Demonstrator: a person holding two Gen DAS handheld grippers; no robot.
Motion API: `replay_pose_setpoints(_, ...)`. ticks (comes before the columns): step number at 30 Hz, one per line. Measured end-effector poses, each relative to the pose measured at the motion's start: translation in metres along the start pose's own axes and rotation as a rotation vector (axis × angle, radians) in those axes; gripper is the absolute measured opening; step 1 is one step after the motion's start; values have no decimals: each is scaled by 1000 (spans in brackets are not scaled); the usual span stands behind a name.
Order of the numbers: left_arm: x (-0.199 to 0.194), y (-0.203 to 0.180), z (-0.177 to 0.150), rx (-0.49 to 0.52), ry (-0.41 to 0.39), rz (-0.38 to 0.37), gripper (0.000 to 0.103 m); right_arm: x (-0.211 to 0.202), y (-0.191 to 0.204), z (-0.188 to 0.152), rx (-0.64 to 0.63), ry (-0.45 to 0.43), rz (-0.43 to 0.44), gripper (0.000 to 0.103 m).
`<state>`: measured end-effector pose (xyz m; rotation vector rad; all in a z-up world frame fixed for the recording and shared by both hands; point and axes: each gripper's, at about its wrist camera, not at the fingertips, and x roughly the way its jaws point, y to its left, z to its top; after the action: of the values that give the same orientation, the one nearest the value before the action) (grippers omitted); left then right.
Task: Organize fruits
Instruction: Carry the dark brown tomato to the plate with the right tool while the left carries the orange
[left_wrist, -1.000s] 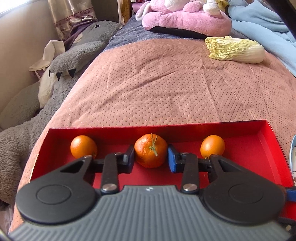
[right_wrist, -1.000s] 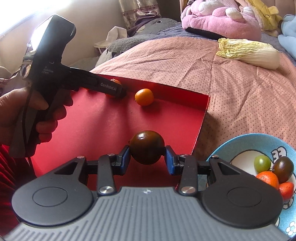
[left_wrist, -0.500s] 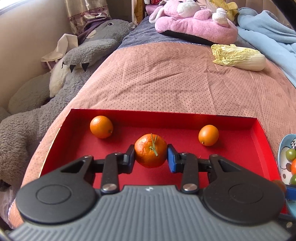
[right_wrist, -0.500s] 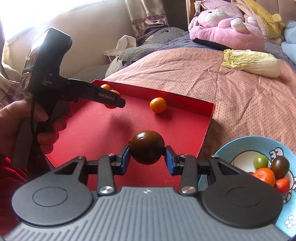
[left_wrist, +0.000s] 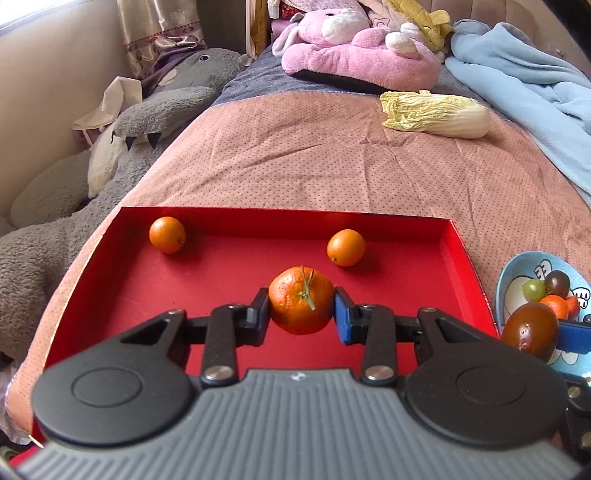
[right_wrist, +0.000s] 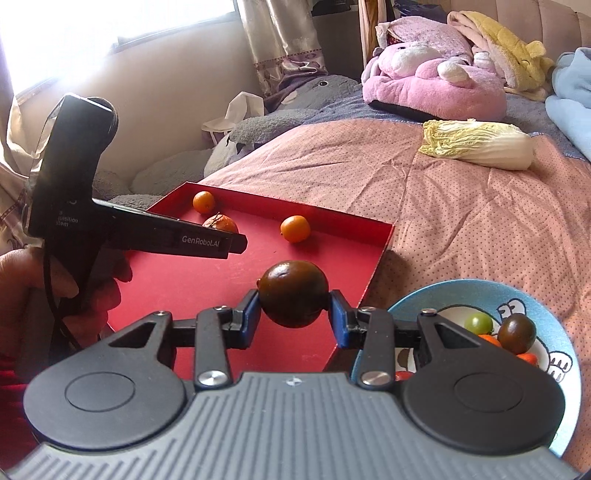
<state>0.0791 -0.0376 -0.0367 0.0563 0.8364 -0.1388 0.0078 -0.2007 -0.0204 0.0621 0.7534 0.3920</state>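
Note:
My left gripper (left_wrist: 301, 312) is shut on a stemmed mandarin (left_wrist: 301, 304), held above the red tray (left_wrist: 413, 288). Two small oranges (left_wrist: 167, 234) (left_wrist: 345, 247) lie near the tray's far wall. My right gripper (right_wrist: 293, 306) is shut on a dark brown tomato (right_wrist: 293, 297), over the tray's right edge (right_wrist: 375, 266). That dark tomato (left_wrist: 531, 334) also shows at the right of the left wrist view, beside the blue bowl (left_wrist: 517, 266). The blue bowl (right_wrist: 439, 291) holds a green tomato (right_wrist: 478, 323), a dark tomato (right_wrist: 517, 332) and orange-red pieces.
A pink quilt (left_wrist: 332, 155) covers the bed under the tray. A napa cabbage (left_wrist: 436, 114) lies beyond it, with a pink plush (left_wrist: 354, 59), a grey plush (left_wrist: 155, 114) on the left and a blue blanket (left_wrist: 524, 81) on the right. A hand (right_wrist: 22, 280) holds the left tool.
Both grippers have risen and drawn back from the tray's far wall with their fruit. The two small oranges now lie farther ahead, and the blue bowl has come into the left wrist view.

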Motion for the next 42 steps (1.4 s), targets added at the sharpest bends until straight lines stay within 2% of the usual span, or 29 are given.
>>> replay_pose_setpoints(19, -16, -76, 9, 94, -32, -122, 39, -54, -72, -23, 82, -28, -148, 46)
replay_pose_setpoints(31, -10, -117, 0, 151, -6, -179, 39, -65, -107, -44, 124, -8, -204, 46)
replay_pose_setpoints(35, -6, -130, -8, 161, 15, -219, 39, -64, -116, -50, 132, 1, -217, 46)
replay_pose_setpoints(42, 6, -154, -20, 219, 45, -239, 39, -58, -122, -61, 100, 58, -226, 46)
